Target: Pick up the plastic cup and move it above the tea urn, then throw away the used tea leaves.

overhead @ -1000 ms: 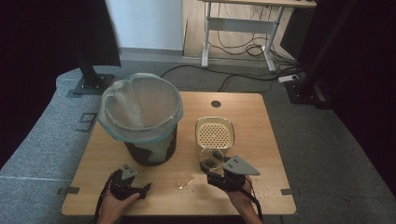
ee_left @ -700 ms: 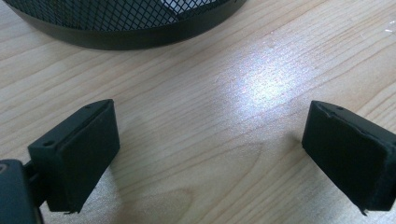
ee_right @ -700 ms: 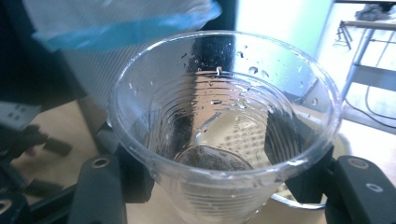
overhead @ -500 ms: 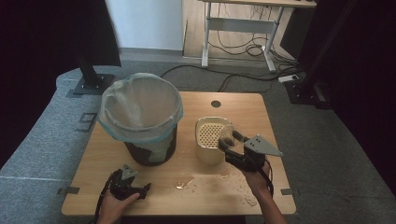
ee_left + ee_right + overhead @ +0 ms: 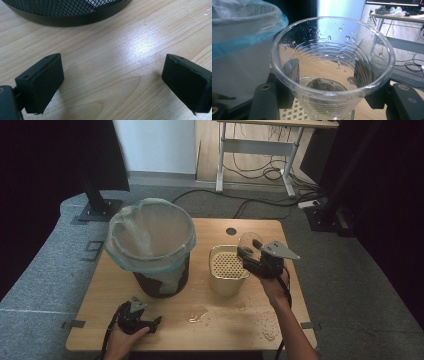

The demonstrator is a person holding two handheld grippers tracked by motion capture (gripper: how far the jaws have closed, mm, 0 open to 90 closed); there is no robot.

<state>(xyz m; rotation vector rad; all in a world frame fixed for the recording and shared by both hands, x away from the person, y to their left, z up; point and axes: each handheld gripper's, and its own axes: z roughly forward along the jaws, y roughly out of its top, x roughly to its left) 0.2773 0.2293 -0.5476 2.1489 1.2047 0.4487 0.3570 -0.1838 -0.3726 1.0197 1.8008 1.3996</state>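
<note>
My right gripper (image 5: 251,254) is shut on a clear ribbed plastic cup (image 5: 250,241) and holds it above the right edge of a cream container with a perforated insert (image 5: 227,268). In the right gripper view the cup (image 5: 332,50) is upright, with droplets on its wall, a little water and a dark lump (image 5: 326,85) at the bottom. My left gripper (image 5: 144,321) rests near the table's front edge, in front of the bin (image 5: 152,245). Its jaws stand wide open over bare wood (image 5: 112,77), with nothing between them.
The black mesh bin, lined with a pale blue bag, stands at the table's left; its base (image 5: 67,10) is just ahead of the left jaws. Spilled water (image 5: 201,316) glistens on the wood at front centre. A round hole (image 5: 231,231) marks the far edge.
My right gripper has lifted the cup from the table's front and carried it away from the person, up over the cream container. The left gripper has stayed put.
</note>
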